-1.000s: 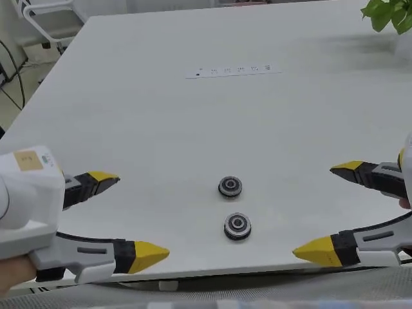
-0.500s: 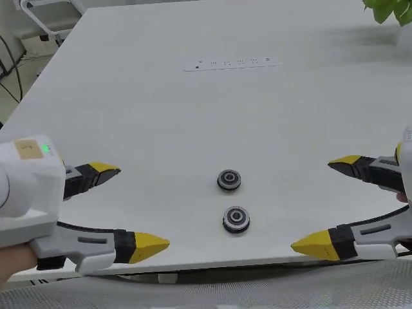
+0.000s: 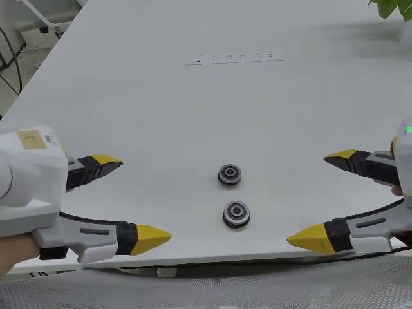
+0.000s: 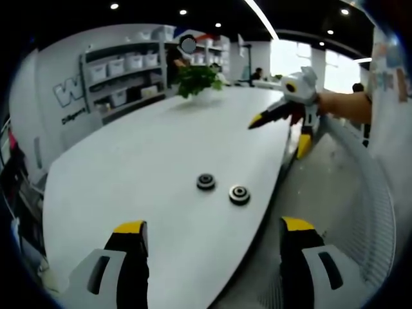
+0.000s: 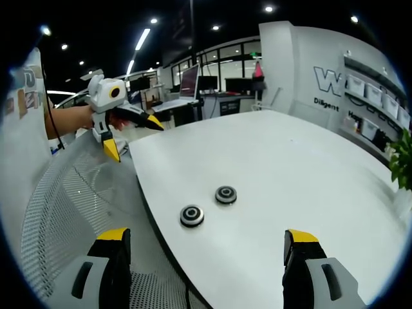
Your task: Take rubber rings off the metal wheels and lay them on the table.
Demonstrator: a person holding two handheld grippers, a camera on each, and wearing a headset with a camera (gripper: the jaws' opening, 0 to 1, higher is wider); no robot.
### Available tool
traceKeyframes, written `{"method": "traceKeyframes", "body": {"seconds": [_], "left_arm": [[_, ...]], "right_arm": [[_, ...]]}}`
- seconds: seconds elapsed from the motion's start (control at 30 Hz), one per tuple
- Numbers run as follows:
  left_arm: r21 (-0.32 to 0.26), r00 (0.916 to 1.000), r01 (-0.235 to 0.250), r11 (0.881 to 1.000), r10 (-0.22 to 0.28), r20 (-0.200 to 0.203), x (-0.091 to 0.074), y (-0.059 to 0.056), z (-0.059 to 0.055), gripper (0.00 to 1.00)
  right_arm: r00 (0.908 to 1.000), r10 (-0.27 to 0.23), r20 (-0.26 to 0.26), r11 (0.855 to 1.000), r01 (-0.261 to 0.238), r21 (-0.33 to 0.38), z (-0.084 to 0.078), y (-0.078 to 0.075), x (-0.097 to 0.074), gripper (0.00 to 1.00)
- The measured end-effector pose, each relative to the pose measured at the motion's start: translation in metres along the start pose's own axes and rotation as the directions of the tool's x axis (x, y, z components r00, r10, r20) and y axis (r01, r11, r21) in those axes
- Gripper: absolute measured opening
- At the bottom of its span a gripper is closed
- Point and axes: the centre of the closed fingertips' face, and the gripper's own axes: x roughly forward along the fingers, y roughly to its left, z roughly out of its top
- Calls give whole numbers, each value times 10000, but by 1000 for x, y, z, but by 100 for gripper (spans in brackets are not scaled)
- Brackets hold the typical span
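Over the last second no material change is recorded: the shift of the head view is put down to the camera, and the two metal wheels are found in the same place on the bench relative to the power strip. The left gripper and the right gripper are held much as before, the right one perhaps brought very slightly inward. Both are spread wide, nothing is held in either, and each is kept well apart from the wheels, one to either side. The task is therefore judged not yet begun. The far wheel and the near wheel are laid flat, near one another but not touching, close to the front edge of the bench. The dark rubber rings are judged to be seated on both rims, and no loose ring is seen on the bench. No object is seen between either gripper and the wheels, so the approach is considered unobstructed. The power strip and a plant are noted far behind, well out of the way. A mesh surface is noted just below the front edge. The nearness of that edge is flagged as the one risk, since a wheel could be pushed off when a ring is pulled
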Motion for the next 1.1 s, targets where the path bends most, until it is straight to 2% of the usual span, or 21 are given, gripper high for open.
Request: {"method": "traceKeyframes", "body": {"seconds": [0.73,1.1], "left_arm": [[138,10000,68,9999,-67,-50,3,0,-1,84],[370,9999,156,9992,-156,-7,8,2,6,83]], "right_arm": [[10000,84,24,9998,-83,-207,2,-7,4,99],[9994,249,246,9994,-243,-250,8,-9,9,97]]}}
